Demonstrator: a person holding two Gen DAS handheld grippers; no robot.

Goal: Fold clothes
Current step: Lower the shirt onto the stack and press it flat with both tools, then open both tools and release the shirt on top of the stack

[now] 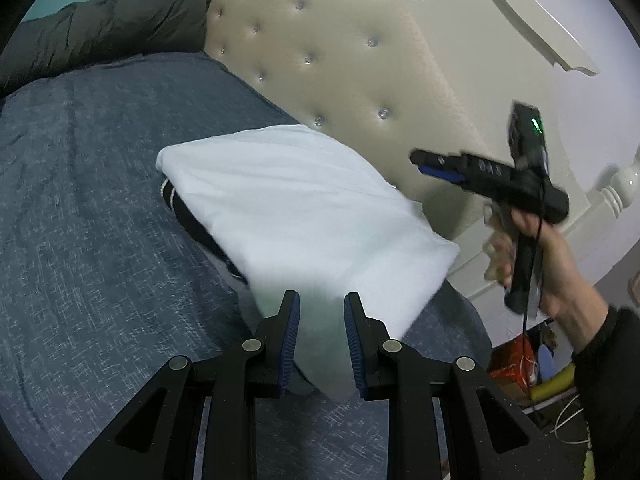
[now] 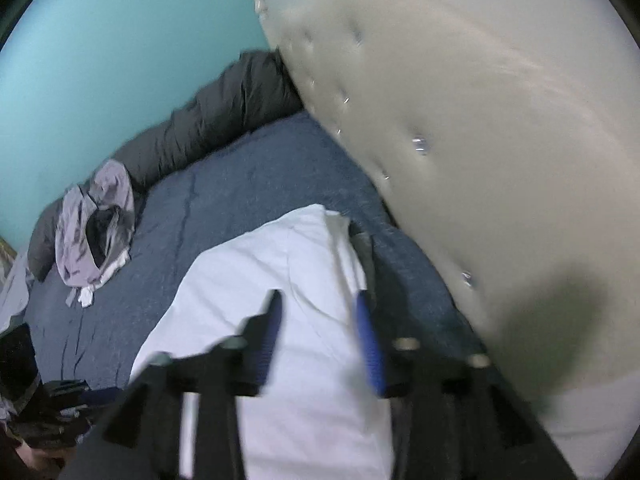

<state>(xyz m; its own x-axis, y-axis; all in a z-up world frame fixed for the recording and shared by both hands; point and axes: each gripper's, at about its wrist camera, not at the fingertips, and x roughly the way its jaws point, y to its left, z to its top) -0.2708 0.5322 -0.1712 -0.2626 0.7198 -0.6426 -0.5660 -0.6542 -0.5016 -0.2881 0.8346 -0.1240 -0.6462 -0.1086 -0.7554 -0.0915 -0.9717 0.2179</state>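
Left wrist view — blue bedspread, tufted cream headboard; left jaws clenched on white garment, right jaws released.

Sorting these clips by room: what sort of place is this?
Most likely a bedroom: a cream button-tufted padded headboard stands behind a bed under a blue woven bedspread, with a dark grey puffy duvet along the wall.

No legible text, label, brand or number appears in either view. The right gripper carries small pale marks along its black body, too blurred to read. A green indicator light glows on its upper housing.
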